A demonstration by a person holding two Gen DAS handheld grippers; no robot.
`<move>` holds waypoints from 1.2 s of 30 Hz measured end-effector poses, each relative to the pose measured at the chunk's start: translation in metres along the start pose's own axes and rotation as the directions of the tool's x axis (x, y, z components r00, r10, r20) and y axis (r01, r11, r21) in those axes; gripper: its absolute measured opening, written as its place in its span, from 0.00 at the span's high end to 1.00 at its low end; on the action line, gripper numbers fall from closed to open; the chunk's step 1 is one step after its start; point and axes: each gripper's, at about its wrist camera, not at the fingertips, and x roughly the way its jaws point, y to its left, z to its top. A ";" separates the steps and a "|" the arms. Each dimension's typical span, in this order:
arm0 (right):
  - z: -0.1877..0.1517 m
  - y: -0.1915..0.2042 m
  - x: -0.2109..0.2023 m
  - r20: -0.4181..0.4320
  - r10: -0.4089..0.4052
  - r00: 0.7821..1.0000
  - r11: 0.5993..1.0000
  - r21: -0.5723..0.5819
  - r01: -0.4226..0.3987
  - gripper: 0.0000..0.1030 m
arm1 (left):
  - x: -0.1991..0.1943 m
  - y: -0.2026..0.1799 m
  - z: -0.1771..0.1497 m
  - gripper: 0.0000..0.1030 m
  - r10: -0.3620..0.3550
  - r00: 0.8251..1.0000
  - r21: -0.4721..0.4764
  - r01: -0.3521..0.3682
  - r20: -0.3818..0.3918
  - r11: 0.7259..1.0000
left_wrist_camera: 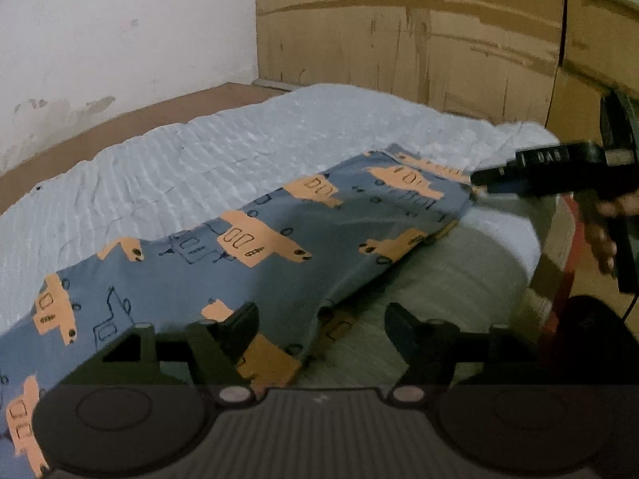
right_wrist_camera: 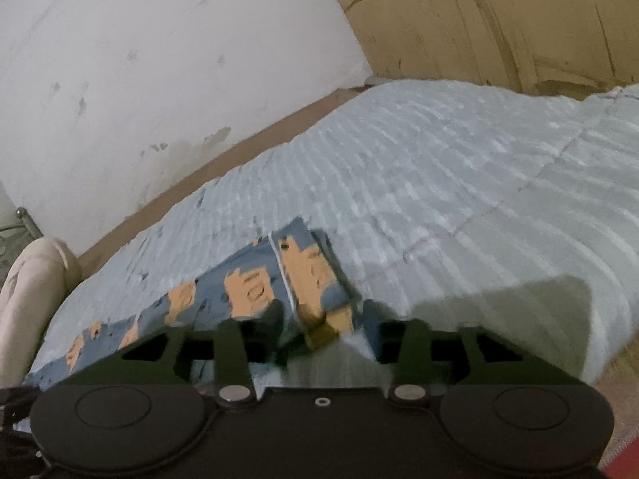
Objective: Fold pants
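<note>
Blue-grey pants printed with orange vehicles lie stretched along the near side of a pale blue quilted bedspread. My left gripper is open just above the pants' near edge, its left finger over the cloth and its right finger over bare bedspread. In the same view my right gripper reaches in from the right at the pants' far end, held by a person's hand. The right wrist view is blurred. There the right gripper stands open, with the folded end of the pants lying loose between its fingers.
A white wall and a brown bed edge run behind the bedspread. Cardboard panels stand at the back right. A cream cushion sits at the bed's left end. A red object stands beyond the bed's right edge.
</note>
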 end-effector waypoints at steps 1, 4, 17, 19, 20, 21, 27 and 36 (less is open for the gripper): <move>-0.001 0.001 -0.004 -0.015 0.015 1.000 1.000 0.007 -0.015 0.44 | -0.003 0.000 -0.001 0.22 0.000 1.000 -0.012 0.000 0.007 1.000; -0.001 0.005 -0.005 -0.054 0.067 0.996 0.997 0.048 -0.064 0.31 | -0.016 0.004 -0.007 0.09 0.073 0.996 -0.070 -0.069 0.053 0.995; -0.012 -0.007 0.024 0.122 -0.029 0.992 0.917 0.397 -0.022 0.74 | -0.040 0.076 -0.041 0.05 0.328 0.942 -0.499 -0.320 -0.075 0.805; -0.013 -0.010 0.027 0.118 -0.030 0.993 0.915 0.403 -0.020 0.84 | -0.044 0.076 -0.043 0.05 0.342 0.937 -0.492 -0.334 -0.078 0.804; -0.012 -0.010 0.027 0.118 -0.026 0.993 0.921 0.389 -0.022 0.86 | -0.044 0.076 -0.043 0.05 0.346 0.935 -0.486 -0.339 -0.080 0.805; -0.010 -0.009 0.025 0.119 -0.023 0.993 0.930 0.368 -0.022 0.88 | -0.045 0.076 -0.043 0.05 0.349 0.934 -0.484 -0.343 -0.082 0.805; 0.003 -0.016 -0.006 0.210 0.005 0.978 0.951 0.303 -0.070 0.89 | -0.048 0.075 -0.042 0.05 0.353 0.932 -0.490 -0.345 -0.080 0.800; -0.011 -0.033 -0.003 0.169 -0.028 0.985 0.960 0.279 -0.020 0.84 | -0.053 0.090 -0.043 0.05 0.377 0.922 -0.483 -0.370 -0.087 0.794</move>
